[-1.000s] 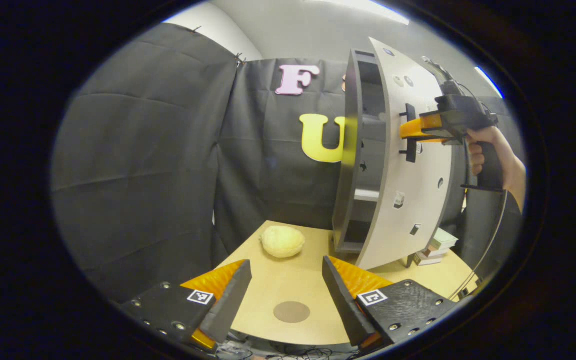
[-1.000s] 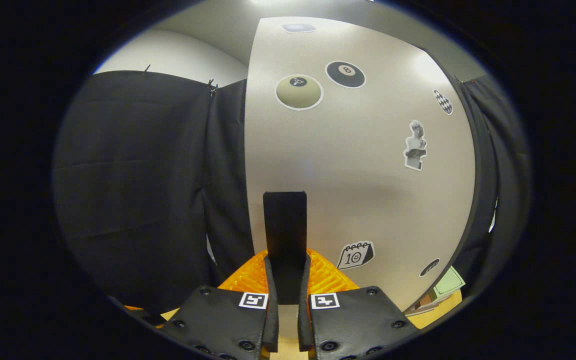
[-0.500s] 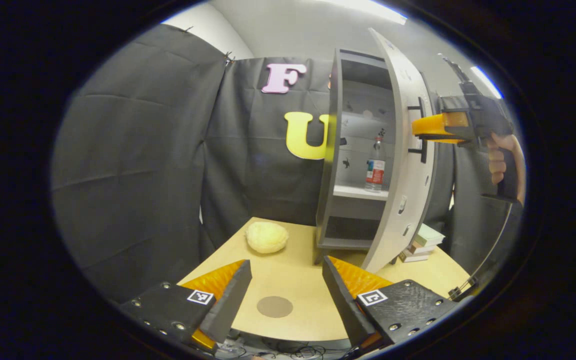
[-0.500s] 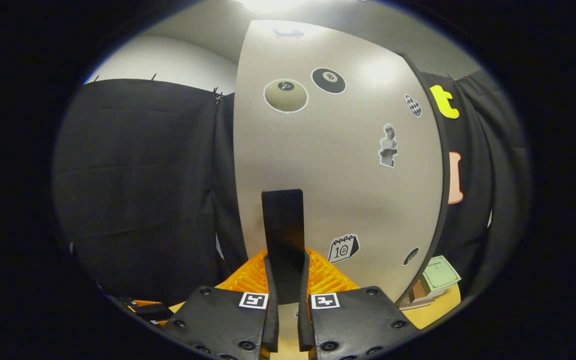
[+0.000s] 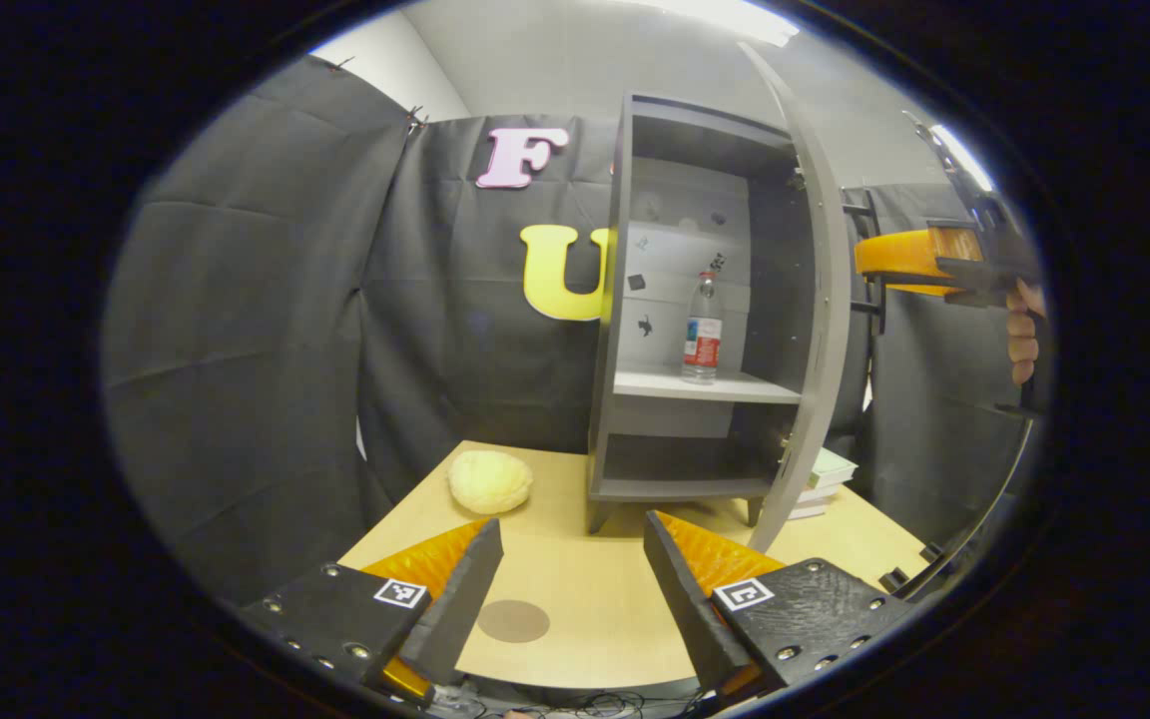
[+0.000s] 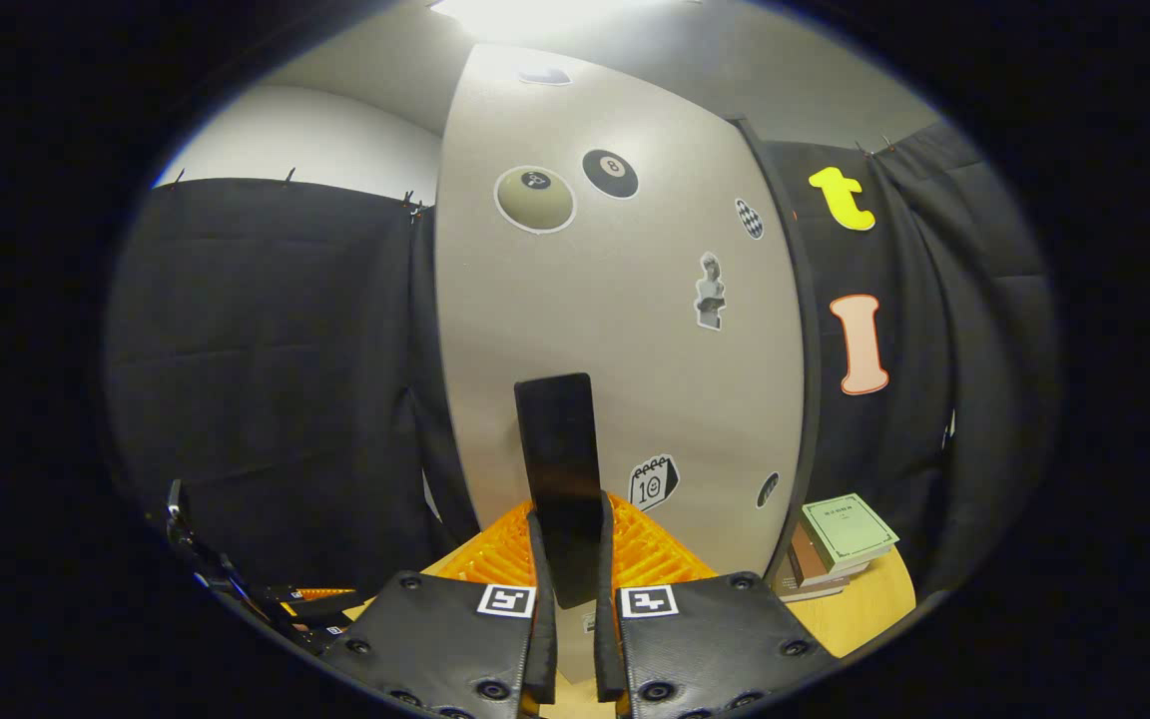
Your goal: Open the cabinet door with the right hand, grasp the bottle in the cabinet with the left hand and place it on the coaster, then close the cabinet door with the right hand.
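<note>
The grey cabinet (image 5: 625, 300) stands at the back of the wooden table (image 5: 575, 579) with its door (image 5: 820, 300) swung wide. On its middle shelf stands a clear bottle (image 5: 702, 330) with a red label. A round brown coaster (image 5: 513, 620) lies near the table's front edge. My left gripper (image 5: 570, 589) hovers open above that edge, nothing between its fingers. My right gripper (image 6: 570, 589) is shut on the door's black handle (image 6: 560, 469); in the left gripper view the right gripper (image 5: 899, 265) and a hand appear past the door's edge.
A pale yellow lump (image 5: 489, 481) rests on the table left of the cabinet. A stack of books (image 5: 820, 484) lies beside the cabinet's right foot; the books (image 6: 840, 544) lie under the door's far edge. The door (image 6: 615, 330) carries several stickers.
The right gripper has pulled the door from slightly ajar to wide open, uncovering the shelves and the bottle. The left gripper's view has shifted rightward; its fingers stay open.
</note>
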Available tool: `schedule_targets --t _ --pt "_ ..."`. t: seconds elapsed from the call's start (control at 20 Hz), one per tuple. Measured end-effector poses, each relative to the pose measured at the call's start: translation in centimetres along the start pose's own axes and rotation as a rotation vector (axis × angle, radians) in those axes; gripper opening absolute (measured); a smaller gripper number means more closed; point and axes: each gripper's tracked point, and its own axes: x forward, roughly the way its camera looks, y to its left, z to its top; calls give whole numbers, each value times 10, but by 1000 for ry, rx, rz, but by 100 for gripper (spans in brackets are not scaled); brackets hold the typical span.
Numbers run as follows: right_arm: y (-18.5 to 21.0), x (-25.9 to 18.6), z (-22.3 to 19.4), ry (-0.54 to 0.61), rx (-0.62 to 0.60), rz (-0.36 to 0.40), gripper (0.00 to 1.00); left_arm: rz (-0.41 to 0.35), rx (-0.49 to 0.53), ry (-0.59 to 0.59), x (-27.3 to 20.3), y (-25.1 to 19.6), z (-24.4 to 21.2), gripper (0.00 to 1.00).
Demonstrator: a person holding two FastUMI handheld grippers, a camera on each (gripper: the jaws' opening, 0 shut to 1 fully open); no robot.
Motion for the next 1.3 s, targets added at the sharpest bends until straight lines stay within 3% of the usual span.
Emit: schedule_targets --t 0.75,1.0,1.05,1.1,1.2,1.3 --pt "-61 -98 3 36 89 -265 16 -159 27 25 39 -70 -4 89" --pt "-106 -110 3 39 -8 -360 10 -199 30 32 51 -92 -6 86" --pt "-117 -113 5 33 -1 -390 0 -204 27 33 53 -96 -5 86" --pt "-126 -115 3 29 10 -417 9 -211 27 30 53 -99 -3 86" --pt "-140 -116 3 20 30 -464 9 -220 39 19 54 -102 1 86" --pt "-137 -116 4 7 61 -438 7 -223 57 16 55 -101 2 86"
